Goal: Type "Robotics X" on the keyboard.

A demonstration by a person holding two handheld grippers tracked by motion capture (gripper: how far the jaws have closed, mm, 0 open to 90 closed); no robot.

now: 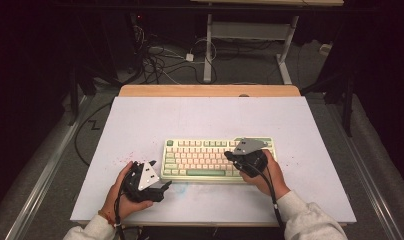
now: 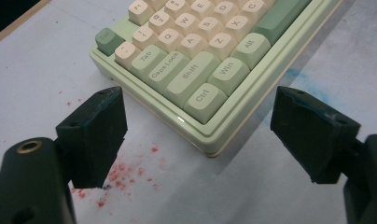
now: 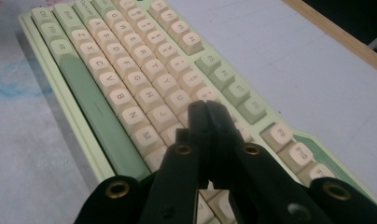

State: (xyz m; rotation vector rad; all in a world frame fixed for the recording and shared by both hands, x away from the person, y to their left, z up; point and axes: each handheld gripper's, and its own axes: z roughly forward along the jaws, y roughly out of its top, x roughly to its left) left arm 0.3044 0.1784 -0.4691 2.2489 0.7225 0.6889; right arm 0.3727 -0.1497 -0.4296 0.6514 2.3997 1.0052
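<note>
- Keyboard (image 1: 217, 160) lies mid-bench, long axis running left-right, spacebar edge toward the person.
- Right tool (image 3: 206, 109) is nearer: over the keyboard's right half, jaws closed together with nothing between them, tips angled down low over the keys, like a poker.
- Left tool (image 2: 198, 135) sits off the keyboard's near-left corner, jaws wide open, empty, Ctrl key just ahead.
- Likely next: right tool presses a key.

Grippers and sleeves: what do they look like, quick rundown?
Both are black two-jaw units. The left gripper and right gripper each carry a grey three-cornered plate with small holes on top and trail a black cable. Brass-coloured inserts sit in the jaw arms. The sleeves are light grey; the left wrist wears an orange band.
</note>
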